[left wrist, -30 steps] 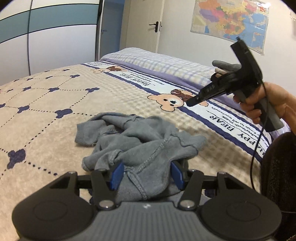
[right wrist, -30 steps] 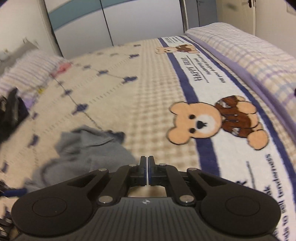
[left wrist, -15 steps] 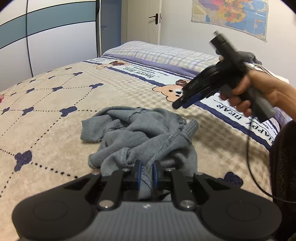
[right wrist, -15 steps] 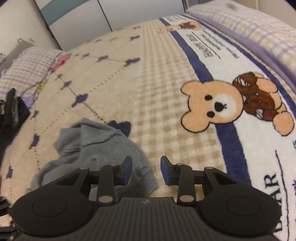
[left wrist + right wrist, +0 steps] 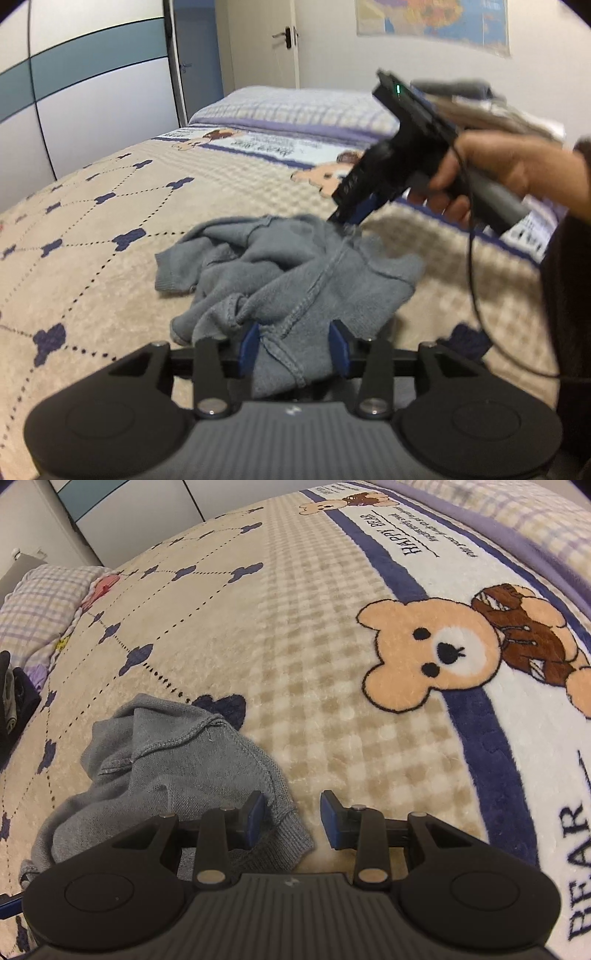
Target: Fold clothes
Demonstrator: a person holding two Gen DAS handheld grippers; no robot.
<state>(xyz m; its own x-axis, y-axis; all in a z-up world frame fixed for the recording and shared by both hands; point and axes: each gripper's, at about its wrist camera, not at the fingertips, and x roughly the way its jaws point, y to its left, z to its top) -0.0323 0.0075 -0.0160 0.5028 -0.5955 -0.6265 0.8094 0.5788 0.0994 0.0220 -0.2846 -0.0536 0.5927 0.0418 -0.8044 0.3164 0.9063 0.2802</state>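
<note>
Grey knit fabric, a crumpled sweater (image 5: 288,280), lies between the spread blue pads (image 5: 249,345) of the left gripper (image 5: 293,347); half a second ago those pads were pinched on a fold of it, and now they stand wide apart with the cloth loose in the gap. The right gripper (image 5: 292,818) is also spread, much as it was half a second ago, but it has come lower and nearer: the sweater's ribbed hem (image 5: 284,843) now sits just ahead of its left pad, partly in the opening, with bare blanket under the right pad.

Beyond both tools the sweater rests bunched on a beige checked blanket (image 5: 332,664). A printed bear (image 5: 439,653) and a navy stripe lie ahead and to the right of the right gripper. From the left wrist camera, the right gripper (image 5: 351,218) points down at the far edge of the sweater, held by a hand (image 5: 491,173), its cable (image 5: 476,288) hanging beside it. A plaid pillow (image 5: 295,107), a door and a wall map lie farther off.
</note>
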